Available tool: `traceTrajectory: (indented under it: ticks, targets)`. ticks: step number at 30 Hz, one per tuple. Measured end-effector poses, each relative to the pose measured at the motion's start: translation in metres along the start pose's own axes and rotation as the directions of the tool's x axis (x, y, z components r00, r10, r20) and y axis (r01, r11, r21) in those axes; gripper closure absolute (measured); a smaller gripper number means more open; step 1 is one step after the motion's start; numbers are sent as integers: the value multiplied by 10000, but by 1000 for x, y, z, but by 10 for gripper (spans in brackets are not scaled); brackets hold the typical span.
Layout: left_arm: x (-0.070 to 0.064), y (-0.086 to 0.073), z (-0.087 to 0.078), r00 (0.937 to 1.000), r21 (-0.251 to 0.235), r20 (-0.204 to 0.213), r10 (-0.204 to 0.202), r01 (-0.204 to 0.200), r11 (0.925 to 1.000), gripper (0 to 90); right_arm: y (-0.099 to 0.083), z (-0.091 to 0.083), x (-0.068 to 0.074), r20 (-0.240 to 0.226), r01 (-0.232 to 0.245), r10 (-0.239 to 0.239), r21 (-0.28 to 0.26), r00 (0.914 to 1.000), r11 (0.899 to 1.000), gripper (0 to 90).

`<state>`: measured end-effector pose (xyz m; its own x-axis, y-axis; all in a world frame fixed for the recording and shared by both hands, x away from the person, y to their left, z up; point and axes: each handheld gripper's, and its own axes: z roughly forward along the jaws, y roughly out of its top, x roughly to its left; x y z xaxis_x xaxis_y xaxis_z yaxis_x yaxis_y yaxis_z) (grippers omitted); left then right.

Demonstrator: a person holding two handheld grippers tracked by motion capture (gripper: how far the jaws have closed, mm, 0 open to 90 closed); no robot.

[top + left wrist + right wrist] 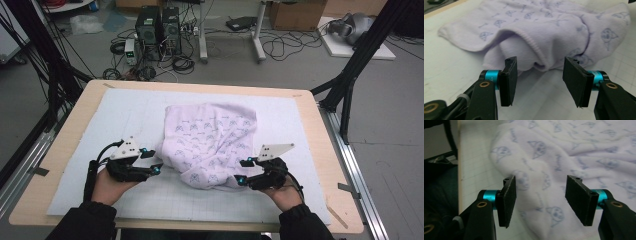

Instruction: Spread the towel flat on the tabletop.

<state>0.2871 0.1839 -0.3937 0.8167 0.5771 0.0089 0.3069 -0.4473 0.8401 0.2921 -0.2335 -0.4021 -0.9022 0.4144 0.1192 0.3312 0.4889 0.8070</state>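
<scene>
1. Facing the lilac cloth (212, 145), crumpled mid-mat (125, 107), both your grippers flank its near edge.
2. Left gripper (539, 82): jaws parted, rolled hem just ahead.
3. Right gripper (540, 200): jaws parted, already over fabric, nearer.

Evenly lit from above, soft and slightly grainy; faint shadows under the cloth (212, 145); near claw parts blurred, right view dimmer.

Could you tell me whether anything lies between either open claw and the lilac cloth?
Nothing visible does. The left claw faces the folded edge of the cloth across bare mat, and the right claw already hangs over the cloth's near corner.
</scene>
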Motion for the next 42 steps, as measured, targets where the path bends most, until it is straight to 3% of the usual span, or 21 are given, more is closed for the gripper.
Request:
traceTrajectory:
  ticks: [4,8,9,10,11,13,15,17,24,28,31,33,35,36,38,42]
  targets:
    - [-4,0,13,9999,300,104,54,-57,9995,514,-6,13,13,-520,340,-319,388,9981,9987,406]
    - [-2,-1,28,9995,451,291,-102,88,9989,607,-8,28,13,-686,491,-435,833,9967,9953,457]
    - [-2,-1,31,9991,426,373,-175,159,9990,652,-8,31,12,-784,517,-442,960,9959,9940,485]
    - [-2,-1,33,9987,418,472,-182,162,9990,737,-8,35,10,-785,598,-512,1105,9956,9921,572]
    - [-1,-2,35,9983,408,550,-190,168,9990,737,-8,35,10,-785,598,-512,1105,9956,9921,572]
    - [-1,-1,37,9979,353,606,-251,230,9991,806,-8,38,8,-840,616,-520,1167,9951,9913,685]
    - [-2,-1,34,9981,335,591,-183,164,9993,831,-8,37,7,-879,630,-530,1154,9947,9913,794]
    - [-1,0,29,9984,298,524,-216,200,9994,838,-6,33,7,-944,619,-513,1130,9942,9917,826]
    - [-6,7,-1,9995,83,311,-112,109,9999,844,8,7,10,-962,798,-727,727,9927,9942,845]
    - [-3,13,-17,9992,-253,206,-344,349,9991,844,22,-13,8,-650,1002,-974,415,9931,9941,848]
    - [7,18,-18,9985,-283,-53,-541,539,9981,845,34,-22,-5,-248,800,-793,306,9965,9963,849]
    - [16,23,-10,9969,-190,-266,-734,729,9972,844,41,-20,-17,122,725,-730,428,9973,9965,849]
    - [26,27,3,9944,-137,-547,-904,898,9959,843,46,-4,-40,508,311,-344,652,9981,9974,849]
    - [31,29,9,9927,-95,-678,-994,989,9950,843,46,-4,-40,508,311,-344,652,9981,9974,849]
    - [41,29,25,9901,137,-1000,-985,1003,9949,843,43,9,-56,561,-162,122,712,9983,9973,849]
    - [60,21,53,9815,660,-1216,-1476,1564,9855,841,33,34,-83,898,-1033,935,1116,9916,9884,848]
